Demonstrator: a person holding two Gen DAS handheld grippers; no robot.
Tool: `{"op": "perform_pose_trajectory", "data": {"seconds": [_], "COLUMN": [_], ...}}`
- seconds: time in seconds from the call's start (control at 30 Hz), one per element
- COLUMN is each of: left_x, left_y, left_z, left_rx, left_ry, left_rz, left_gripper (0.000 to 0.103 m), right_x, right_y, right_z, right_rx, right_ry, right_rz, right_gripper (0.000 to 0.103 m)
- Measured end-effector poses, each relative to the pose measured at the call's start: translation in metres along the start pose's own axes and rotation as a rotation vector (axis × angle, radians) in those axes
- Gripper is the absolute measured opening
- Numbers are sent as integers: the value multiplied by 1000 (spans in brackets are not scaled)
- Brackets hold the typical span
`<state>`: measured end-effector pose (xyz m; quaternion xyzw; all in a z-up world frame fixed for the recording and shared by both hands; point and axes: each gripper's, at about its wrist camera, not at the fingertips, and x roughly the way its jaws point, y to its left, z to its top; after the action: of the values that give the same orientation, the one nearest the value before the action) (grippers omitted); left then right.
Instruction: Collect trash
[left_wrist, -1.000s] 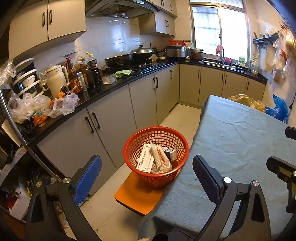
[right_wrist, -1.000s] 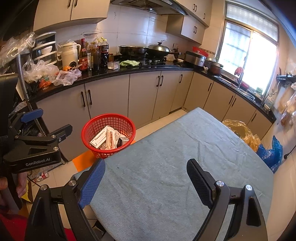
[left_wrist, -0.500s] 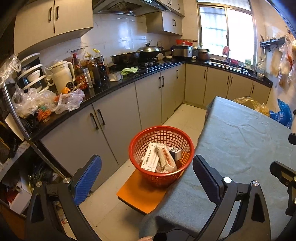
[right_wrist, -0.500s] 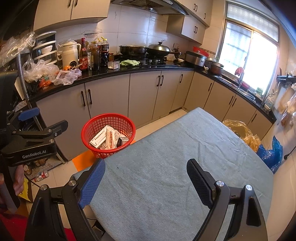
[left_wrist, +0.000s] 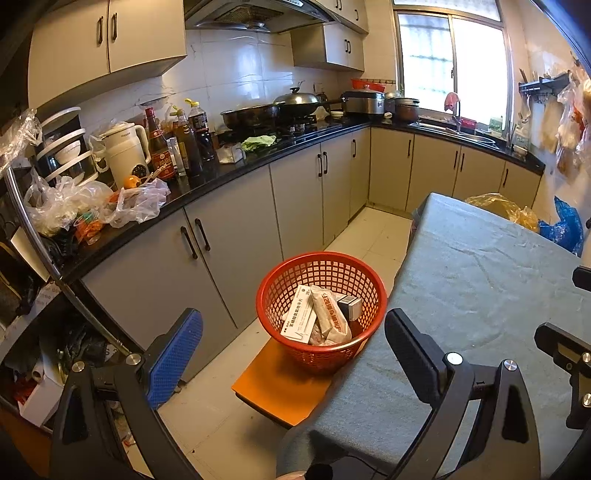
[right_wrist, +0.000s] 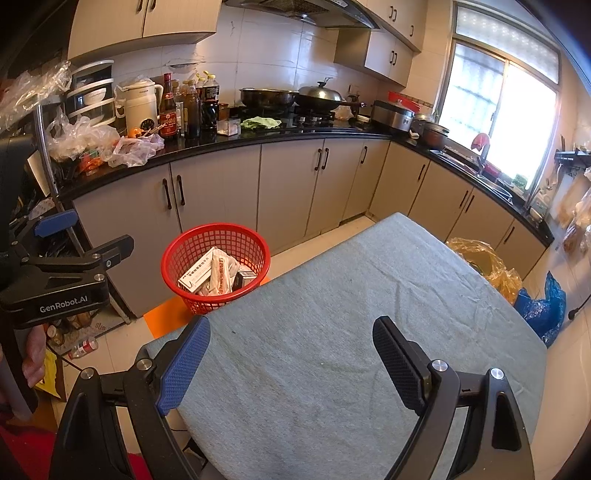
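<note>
Red mesh basket (left_wrist: 321, 310) on orange stool (left_wrist: 280, 384); grey-green tablecloth (right_wrist: 351, 332), black countertop (right_wrist: 295, 134).

Orange stool (left_wrist: 280, 384): partly hidden under the basket (left_wrist: 321, 295) ahead of the left claw (left_wrist: 291, 354).
Box labels (left_wrist: 301, 317): too small to read.
Right claw (left_wrist: 569, 369): cut off by the picture's edge.

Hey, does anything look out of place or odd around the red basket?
The basket sits on an orange board tucked partly under the table. A bottle lies on its side on the floor.
</note>
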<state>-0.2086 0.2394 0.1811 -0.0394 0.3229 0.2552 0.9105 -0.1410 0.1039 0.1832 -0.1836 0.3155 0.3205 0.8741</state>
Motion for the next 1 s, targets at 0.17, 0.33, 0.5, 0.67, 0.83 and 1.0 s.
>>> {"op": "perform_pose_trajectory", "data": {"seconds": [0.17,0.33,0.5,0.67,0.83,1.0], "left_x": [-2,-5,-4,-6,-5,-6], "left_y": [0,-2,3,8,9,9], "left_z": [1,2,1,1,3,5], "left_rx": [-4,7,-24,-49,-66,-65], "left_ry": [-16,-28,-9,-8,6,5], "left_rz": [3,22,0,-10,-29,-26], "left_gripper": [98,98,98,98,98,98], "right_x": [3,4,5,6,5,6], "right_y": [-3,-4,-5,-6,-6,-6], "right_z": [-1,-1,-1,-1,-1,-1], "right_rx": [-7,-13,-18,-18,-19,-16], "right_ry": [1,3,3,4,4,5], "right_rz": [7,13,18,18,17,17], "right_gripper": [92,92,92,92,92,92]}}
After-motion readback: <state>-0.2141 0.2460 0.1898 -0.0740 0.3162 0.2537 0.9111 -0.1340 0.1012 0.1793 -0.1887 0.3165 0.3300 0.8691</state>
